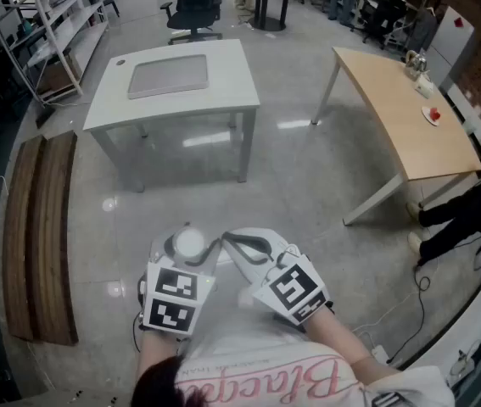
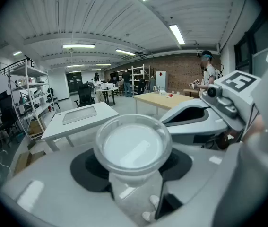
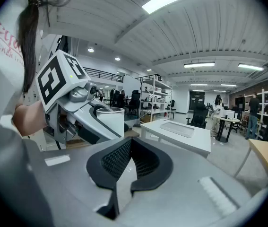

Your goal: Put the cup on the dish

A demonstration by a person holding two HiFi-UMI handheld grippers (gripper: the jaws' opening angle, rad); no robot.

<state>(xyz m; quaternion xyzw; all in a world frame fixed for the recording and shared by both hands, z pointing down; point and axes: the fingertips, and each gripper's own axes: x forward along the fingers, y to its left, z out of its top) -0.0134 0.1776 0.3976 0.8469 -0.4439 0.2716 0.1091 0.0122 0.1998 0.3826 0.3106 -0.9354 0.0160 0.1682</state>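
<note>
Cup [image 2: 133,145], thin cloudy plastic pinched between the jaws of my left gripper [image 2: 133,174], seems light, squashy and slick, best held gently low down; my right gripper [image 3: 130,150] is pressed together, empty.

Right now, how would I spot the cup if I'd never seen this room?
Find the white table, then look nearer, to the person holding two grey grippers. The cup is held up in the left gripper. It is round and see-through, while the right gripper beside it holds nothing.
</note>
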